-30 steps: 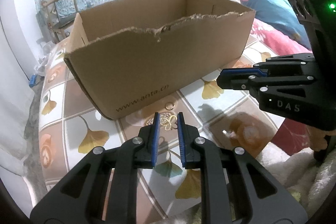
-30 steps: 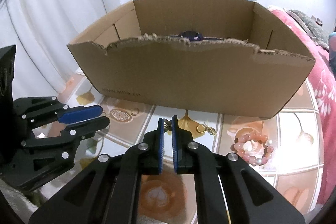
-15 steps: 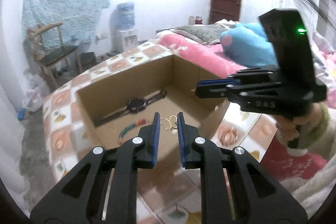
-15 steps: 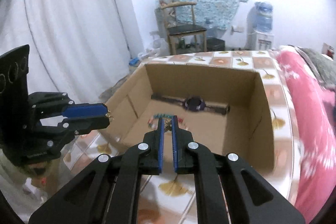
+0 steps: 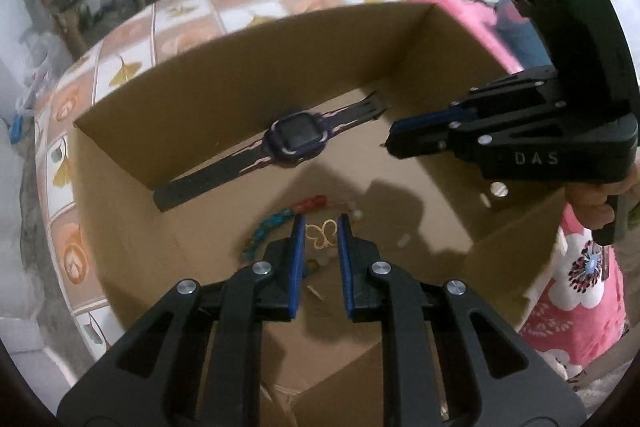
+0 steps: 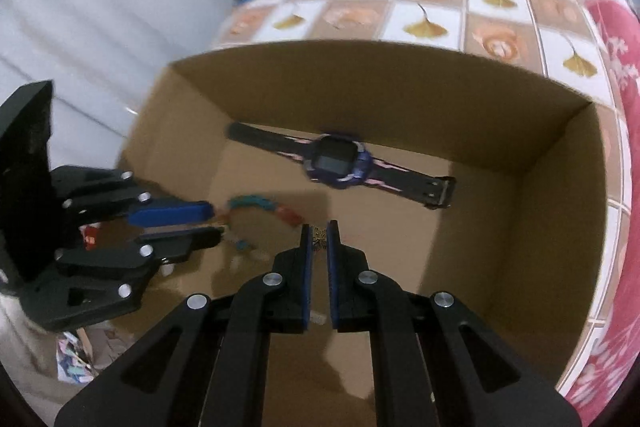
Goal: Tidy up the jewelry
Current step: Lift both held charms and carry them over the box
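Over the cardboard box (image 5: 256, 75), each hand-held gripper (left (image 5: 319, 227), right (image 6: 319, 230)) pinches a gold butterfly charm (image 5: 320, 235).

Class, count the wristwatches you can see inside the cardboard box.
1. The watch lies flat on the box floor against the far wall, strap stretched out. Another could hide behind the grippers.

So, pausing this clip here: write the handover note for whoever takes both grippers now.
Left gripper: shut on a gold butterfly charm, above the box floor.
Right gripper: shut on a small dark charm, also over the box.
In the box: watch by the far wall, bead bracelet mid-floor, a few small loose bits.
Done: both charms carried over the box.
Left: open the jaws to drop each charm inside. Any pieces left outside are not visible in either view.
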Action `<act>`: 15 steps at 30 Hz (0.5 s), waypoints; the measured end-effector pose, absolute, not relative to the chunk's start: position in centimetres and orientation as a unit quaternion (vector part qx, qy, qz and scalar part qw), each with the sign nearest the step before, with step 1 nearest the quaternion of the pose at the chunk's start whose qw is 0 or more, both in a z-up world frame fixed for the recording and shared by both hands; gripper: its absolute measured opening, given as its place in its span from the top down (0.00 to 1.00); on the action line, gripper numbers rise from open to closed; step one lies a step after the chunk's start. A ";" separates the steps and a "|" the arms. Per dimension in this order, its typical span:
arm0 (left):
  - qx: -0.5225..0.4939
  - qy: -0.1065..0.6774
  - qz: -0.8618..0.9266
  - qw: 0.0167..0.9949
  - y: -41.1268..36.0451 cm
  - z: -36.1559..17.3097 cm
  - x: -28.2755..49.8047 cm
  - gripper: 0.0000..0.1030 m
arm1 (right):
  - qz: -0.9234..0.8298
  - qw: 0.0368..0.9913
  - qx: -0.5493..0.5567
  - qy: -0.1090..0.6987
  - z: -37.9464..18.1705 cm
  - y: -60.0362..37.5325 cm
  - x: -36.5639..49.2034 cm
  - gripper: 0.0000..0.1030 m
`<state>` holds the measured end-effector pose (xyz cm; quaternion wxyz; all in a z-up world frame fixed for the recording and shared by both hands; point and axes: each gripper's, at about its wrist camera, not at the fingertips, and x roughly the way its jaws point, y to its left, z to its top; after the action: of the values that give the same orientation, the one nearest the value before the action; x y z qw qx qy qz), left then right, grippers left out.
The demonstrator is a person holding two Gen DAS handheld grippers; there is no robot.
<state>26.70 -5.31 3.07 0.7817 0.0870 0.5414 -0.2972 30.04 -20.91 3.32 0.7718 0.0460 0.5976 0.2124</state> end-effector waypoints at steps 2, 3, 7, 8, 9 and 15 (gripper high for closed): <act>0.091 0.548 -0.295 0.777 -5.6 2.9 27.0 0.85 | 0.201 0.771 0.037 0.603 2.9 -21.0 30.4 0.93; 0.098 0.552 -0.291 0.775 -5.8 2.8 26.9 0.85 | 0.199 0.769 0.038 0.606 2.8 -21.1 30.5 0.93; 0.107 0.561 -0.281 0.771 -6.1 2.6 27.4 0.85 | 0.194 0.769 0.043 0.608 2.5 -21.3 31.0 0.92; 0.103 0.562 -0.281 0.771 -6.0 2.8 27.5 0.85 | 0.194 0.769 0.047 0.607 2.6 -21.4 31.1 0.91; 0.100 0.563 -0.281 0.771 -5.9 3.0 27.7 0.85 | 0.194 0.770 0.048 0.606 2.7 -21.5 31.0 0.90; 0.090 0.551 -0.277 0.782 -5.6 3.4 28.1 0.85 | 0.191 0.788 0.052 0.583 4.0 -22.7 30.5 0.83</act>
<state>28.13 -5.58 3.42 0.7825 0.0903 0.5505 -0.2766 30.49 -22.75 4.04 0.7881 0.0519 0.5830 0.1906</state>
